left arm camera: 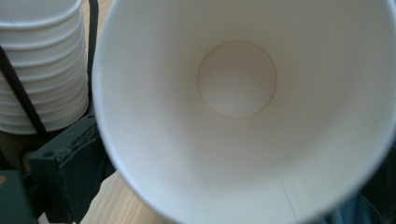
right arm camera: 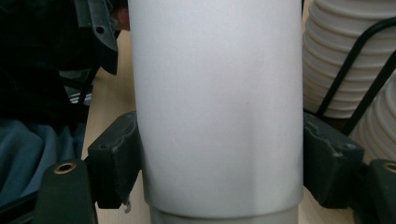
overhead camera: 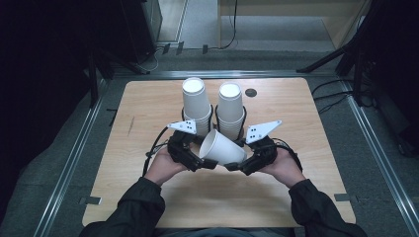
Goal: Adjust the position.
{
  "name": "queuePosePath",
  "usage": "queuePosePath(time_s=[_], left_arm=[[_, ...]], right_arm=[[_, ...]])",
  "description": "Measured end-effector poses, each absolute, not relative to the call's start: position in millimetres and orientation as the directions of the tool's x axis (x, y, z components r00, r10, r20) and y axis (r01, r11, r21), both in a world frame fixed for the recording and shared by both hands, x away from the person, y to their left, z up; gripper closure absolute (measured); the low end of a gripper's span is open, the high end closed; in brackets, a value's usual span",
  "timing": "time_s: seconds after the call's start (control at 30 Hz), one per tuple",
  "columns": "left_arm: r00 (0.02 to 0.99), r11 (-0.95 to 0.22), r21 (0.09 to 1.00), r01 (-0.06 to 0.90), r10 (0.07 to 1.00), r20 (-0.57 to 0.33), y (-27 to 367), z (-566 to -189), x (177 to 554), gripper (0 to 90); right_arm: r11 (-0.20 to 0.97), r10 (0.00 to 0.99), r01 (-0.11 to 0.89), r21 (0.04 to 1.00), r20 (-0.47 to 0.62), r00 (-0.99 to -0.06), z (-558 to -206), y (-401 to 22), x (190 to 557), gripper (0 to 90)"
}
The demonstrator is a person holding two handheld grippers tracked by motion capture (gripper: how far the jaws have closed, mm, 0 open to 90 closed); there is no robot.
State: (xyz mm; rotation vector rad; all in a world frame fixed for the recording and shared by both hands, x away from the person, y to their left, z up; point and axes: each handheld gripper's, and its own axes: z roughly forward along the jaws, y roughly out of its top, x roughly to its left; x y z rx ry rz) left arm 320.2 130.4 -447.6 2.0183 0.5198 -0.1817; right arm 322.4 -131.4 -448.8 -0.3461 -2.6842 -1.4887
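A white paper cup (overhead camera: 225, 148) lies on its side above the table between my two grippers, mouth toward the left. My right gripper (overhead camera: 236, 165) is shut on the cup's lower body. In the right gripper view both pads (right arm camera: 114, 158) press the cup (right arm camera: 215, 107) from either side. My left gripper (overhead camera: 205, 163) sits at the cup's mouth. The left gripper view looks straight into the cup (left arm camera: 237, 79). One left pad (left arm camera: 77, 172) lies against the outside of the rim, and the other jaw is hidden.
Two tall stacks of upside-down white cups (overhead camera: 196, 101) (overhead camera: 230, 108) stand in a black wire holder just behind the grippers. They also appear close by as stacked cups (left arm camera: 42, 70) and stacked cups (right arm camera: 345, 60). A small black disc (overhead camera: 251, 92) sits on the wooden table (overhead camera: 148, 197).
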Motion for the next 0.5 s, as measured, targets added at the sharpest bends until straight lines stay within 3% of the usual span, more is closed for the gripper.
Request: queuePosePath(time_s=[0.2,0.37,0.5], left_arm=[[0.889,-0.357,0.823,0.442,0.295,-0.35,127,-444,318,0.0],[0.888,-0.312,0.839,0.446,0.272,-0.371,133,-438,318,10.8],[0.892,-0.344,0.829,0.44,0.275,-0.359,133,-433,317,15.9]], right_arm=[[0.495,0.153,0.206,0.844,0.148,-0.977,-449,-124,319,23.1],[0.498,0.145,0.189,0.846,0.134,-0.98,-448,-121,316,23.2],[0.493,0.135,0.182,0.851,0.131,-0.982,-448,-121,317,23.2]])
